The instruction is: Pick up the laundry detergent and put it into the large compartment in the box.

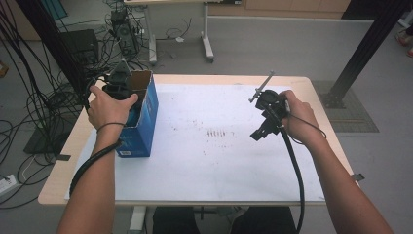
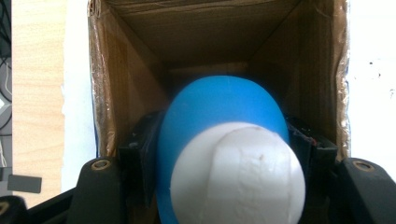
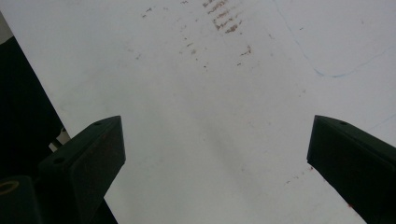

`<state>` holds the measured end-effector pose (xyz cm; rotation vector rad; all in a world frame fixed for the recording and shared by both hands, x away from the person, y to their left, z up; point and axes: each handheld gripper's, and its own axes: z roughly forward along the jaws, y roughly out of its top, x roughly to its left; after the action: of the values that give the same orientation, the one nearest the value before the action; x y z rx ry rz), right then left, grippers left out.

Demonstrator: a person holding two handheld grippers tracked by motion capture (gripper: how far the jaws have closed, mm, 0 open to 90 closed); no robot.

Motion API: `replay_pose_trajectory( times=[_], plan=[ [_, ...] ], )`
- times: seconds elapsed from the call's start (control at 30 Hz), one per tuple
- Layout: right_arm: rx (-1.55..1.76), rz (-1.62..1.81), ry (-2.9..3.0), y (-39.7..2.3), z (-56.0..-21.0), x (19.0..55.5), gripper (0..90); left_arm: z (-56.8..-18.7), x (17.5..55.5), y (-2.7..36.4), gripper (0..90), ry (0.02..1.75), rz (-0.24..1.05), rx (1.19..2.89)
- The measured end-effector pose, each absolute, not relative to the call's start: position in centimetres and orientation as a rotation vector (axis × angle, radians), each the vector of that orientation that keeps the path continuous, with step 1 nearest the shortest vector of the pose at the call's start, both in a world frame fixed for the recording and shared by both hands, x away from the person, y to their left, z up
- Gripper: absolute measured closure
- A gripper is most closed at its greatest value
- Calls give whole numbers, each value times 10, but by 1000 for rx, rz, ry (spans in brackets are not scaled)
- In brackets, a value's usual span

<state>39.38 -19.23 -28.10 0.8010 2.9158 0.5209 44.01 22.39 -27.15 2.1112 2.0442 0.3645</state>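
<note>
Left gripper (image 2: pixel 224 186) is clamping a smooth blue-and-white egg-shaped object (image 2: pixel 224 140), holding it down inside the open cardboard box (image 1: pixel 146 105). Right gripper (image 3: pixel 217 154) is hovering wide open over the white sheet (image 3: pixel 210 93), gripping nothing.

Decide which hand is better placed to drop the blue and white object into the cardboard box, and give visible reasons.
Left. The left claw grips the blue and white object right over the open cardboard box. The right claw hangs open over the white sheet, away from the box.
</note>
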Motion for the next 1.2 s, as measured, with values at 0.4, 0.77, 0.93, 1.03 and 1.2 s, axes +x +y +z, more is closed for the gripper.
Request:
replay_pose_trajectory(
  times=[0.4,0.77,0.93,1.03,1.2],
  plan=[
    [802,521,2918,-192,-281,394,41,-271,440,225,375,2050,361,2104],
    [800,521,2914,-192,-281,393,41,-272,439,226,375,2055,362,2092],
    [801,520,2913,-192,-281,393,41,-272,439,226,375,2054,362,2087],
    [801,520,2912,-192,-280,393,40,-271,438,226,375,2055,364,2089],
    [798,515,2911,-191,-280,393,41,-271,438,227,375,2058,361,2086]
  ],
)
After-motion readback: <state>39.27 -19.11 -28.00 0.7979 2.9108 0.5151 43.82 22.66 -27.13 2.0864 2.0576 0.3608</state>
